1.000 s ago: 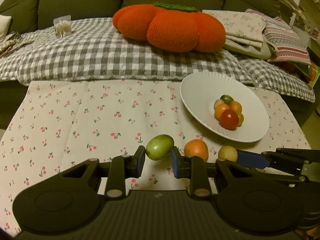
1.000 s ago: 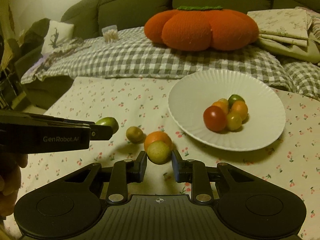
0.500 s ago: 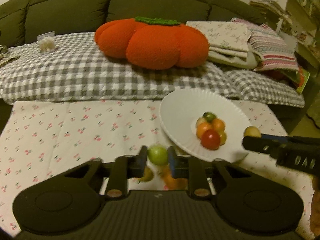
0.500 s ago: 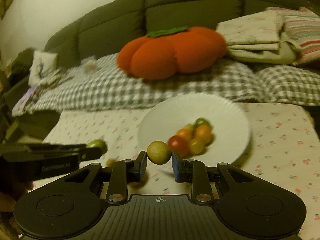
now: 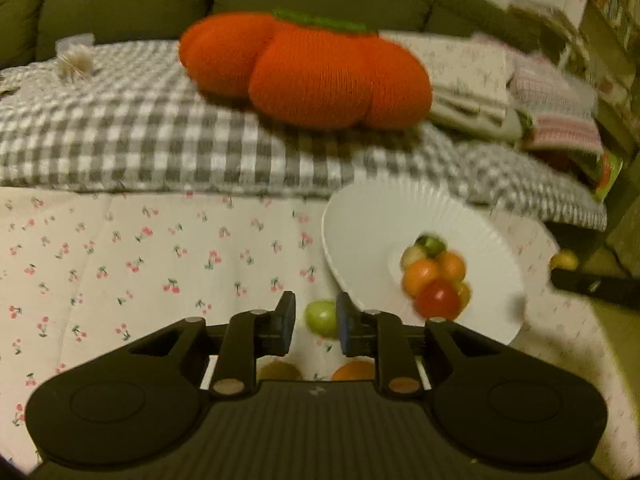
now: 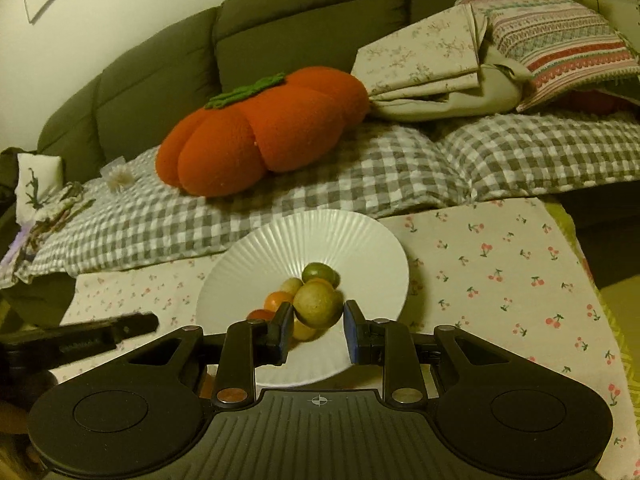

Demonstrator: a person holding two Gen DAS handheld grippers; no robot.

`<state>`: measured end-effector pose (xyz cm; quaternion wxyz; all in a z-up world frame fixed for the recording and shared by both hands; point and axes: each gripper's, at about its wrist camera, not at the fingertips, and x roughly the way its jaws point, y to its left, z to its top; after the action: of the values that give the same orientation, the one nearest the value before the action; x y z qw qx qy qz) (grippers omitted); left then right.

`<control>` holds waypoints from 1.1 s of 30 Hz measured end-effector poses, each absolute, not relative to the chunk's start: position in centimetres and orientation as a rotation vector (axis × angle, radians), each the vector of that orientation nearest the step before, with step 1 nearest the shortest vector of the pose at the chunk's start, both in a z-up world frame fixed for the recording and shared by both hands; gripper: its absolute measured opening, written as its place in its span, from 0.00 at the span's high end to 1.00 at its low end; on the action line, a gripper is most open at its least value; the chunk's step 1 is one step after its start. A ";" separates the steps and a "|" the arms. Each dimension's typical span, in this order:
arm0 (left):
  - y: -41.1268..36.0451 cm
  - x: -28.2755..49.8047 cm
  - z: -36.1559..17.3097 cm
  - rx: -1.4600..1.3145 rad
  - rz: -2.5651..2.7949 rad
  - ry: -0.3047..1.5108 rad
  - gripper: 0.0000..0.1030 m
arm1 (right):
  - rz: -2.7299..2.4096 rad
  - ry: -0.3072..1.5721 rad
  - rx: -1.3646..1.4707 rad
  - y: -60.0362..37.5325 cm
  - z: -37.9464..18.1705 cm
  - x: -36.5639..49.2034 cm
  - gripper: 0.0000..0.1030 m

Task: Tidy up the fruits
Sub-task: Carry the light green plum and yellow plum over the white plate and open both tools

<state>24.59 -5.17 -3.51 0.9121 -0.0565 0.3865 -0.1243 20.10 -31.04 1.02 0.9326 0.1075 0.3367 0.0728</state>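
My right gripper [image 6: 316, 330] hangs over the near part of the white ribbed plate [image 6: 256, 248]. Its jaws have parted and the yellow-green fruit [image 6: 318, 305] sits between them, only its left side near a pad. Several small fruits [image 6: 318, 273] lie heaped in the plate. My left gripper [image 5: 316, 322] stands left of the plate [image 5: 360, 216]. A green fruit [image 5: 322, 317] sits against its right pad with a gap to the left pad. An orange fruit [image 5: 354, 372] and a brownish fruit [image 5: 278, 371] lie on the cloth below it.
The cherry-print cloth [image 5: 120, 264] covers the low table. Behind it is a sofa with a checked blanket [image 5: 120, 140], an orange pumpkin cushion [image 5: 304, 72] and folded linens [image 6: 480, 52]. The table's right edge [image 6: 576, 240] drops to the floor.
My right gripper has moved over the plate and its jaws have widened around the yellow-green fruit. My left gripper has shifted left, away from the plate, and its jaws have widened around the green fruit.
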 end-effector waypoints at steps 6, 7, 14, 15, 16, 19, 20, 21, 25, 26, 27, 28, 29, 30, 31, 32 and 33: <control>-6.5 25.4 -5.7 0.032 -0.320 0.810 0.71 | 0.156 0.690 0.224 -31.1 1.1 20.1 0.76; -6.8 25.5 -5.7 0.050 -0.349 0.797 0.68 | 0.157 0.689 0.224 -31.0 1.1 20.1 0.76; -8.6 26.3 -7.2 0.130 -0.401 0.784 0.54 | 0.157 0.703 0.219 -30.9 0.8 20.3 0.76; -8.8 26.3 -7.4 0.142 -0.396 0.780 0.56 | 0.157 0.704 0.218 -30.9 0.7 20.4 0.76; -8.9 26.4 -7.5 0.148 -0.393 0.778 0.56 | 0.155 0.704 0.219 -30.9 0.7 20.4 0.76; -8.7 26.5 -7.4 0.135 -0.382 0.771 0.67 | 0.155 0.706 0.216 -30.9 0.6 20.5 0.76; -8.6 26.7 -7.5 0.128 -0.383 0.770 0.67 | 0.156 0.706 0.215 -30.9 0.6 20.6 0.76; -8.5 26.7 -7.5 0.126 -0.382 0.768 0.67 | 0.157 0.707 0.214 -30.9 0.6 20.6 0.76; -8.2 26.4 -7.1 0.134 -0.369 0.771 0.68 | 0.163 0.708 0.211 -30.8 0.6 20.5 0.76; -8.0 26.3 -6.8 0.125 -0.369 0.767 0.68 | 0.163 0.705 0.212 -30.8 0.7 20.4 0.76; -7.7 26.3 -6.4 0.114 -0.369 0.759 0.68 | 0.163 0.702 0.214 -30.9 0.7 20.4 0.76; -7.3 26.3 -5.9 0.102 -0.364 0.752 0.68 | 0.163 0.699 0.217 -31.1 0.8 20.4 0.76; -6.9 26.4 -5.4 0.098 -0.349 0.749 0.68 | 0.160 0.697 0.220 -31.2 0.9 20.4 0.76; -6.6 26.4 -5.1 0.094 -0.335 0.743 0.68 | 0.157 0.696 0.224 -31.3 0.9 20.5 0.76; -6.0 26.5 -4.6 0.074 -0.336 0.724 0.68 | 0.155 0.696 0.227 -31.5 0.9 20.5 0.76; -5.6 26.5 -4.2 0.054 -0.340 0.718 0.68 | 0.151 0.697 0.229 -31.6 1.0 20.5 0.76; -5.1 26.6 -3.7 0.025 -0.338 0.710 0.68 | 0.148 0.698 0.229 -31.6 1.0 20.6 0.76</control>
<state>26.62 -5.12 -3.68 0.9237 0.0123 0.3457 -0.1645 20.58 -31.64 0.96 0.9306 0.1120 0.3408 0.0725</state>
